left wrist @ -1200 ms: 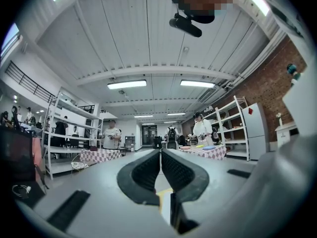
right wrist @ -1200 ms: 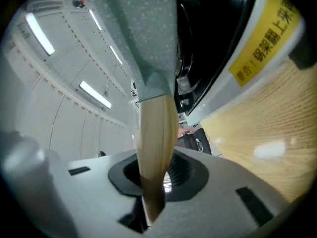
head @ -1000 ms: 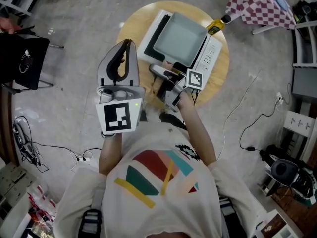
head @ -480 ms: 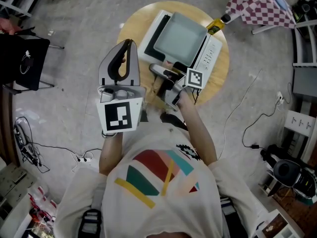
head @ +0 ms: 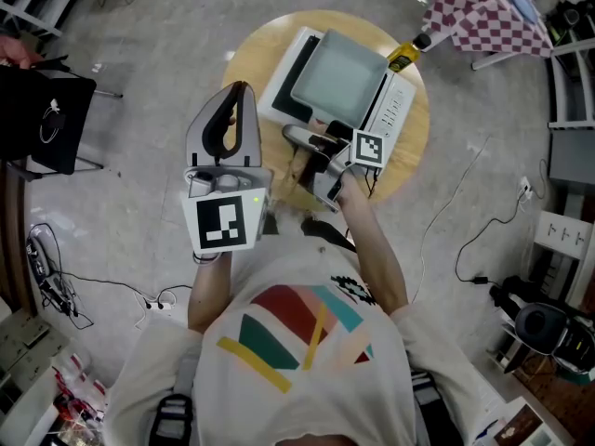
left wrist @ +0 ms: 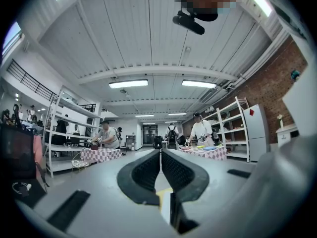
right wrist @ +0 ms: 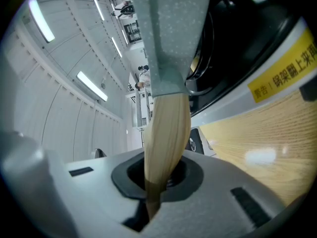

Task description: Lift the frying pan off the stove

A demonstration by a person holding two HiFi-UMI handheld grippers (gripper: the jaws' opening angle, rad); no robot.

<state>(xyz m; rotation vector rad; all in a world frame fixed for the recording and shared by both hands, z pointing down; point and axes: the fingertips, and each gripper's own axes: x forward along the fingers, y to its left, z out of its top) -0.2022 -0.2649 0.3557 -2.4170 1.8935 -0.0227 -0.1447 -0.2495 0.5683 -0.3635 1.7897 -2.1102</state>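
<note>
A square grey frying pan sits on a white stove on a round wooden table. My right gripper is at the stove's near edge, shut on the pan's pale wooden handle. Its jaws have just closed further onto that handle. In the right gripper view the handle runs up from between the jaws of my right gripper to the speckled pan. My left gripper is held up left of the table, shut and empty. In the left gripper view my left gripper points level into the room.
A yellow oil bottle stands at the stove's far right corner. A table with a checked cloth stands beyond, a black chair at the left, and cables lie on the floor. The stove carries a yellow label.
</note>
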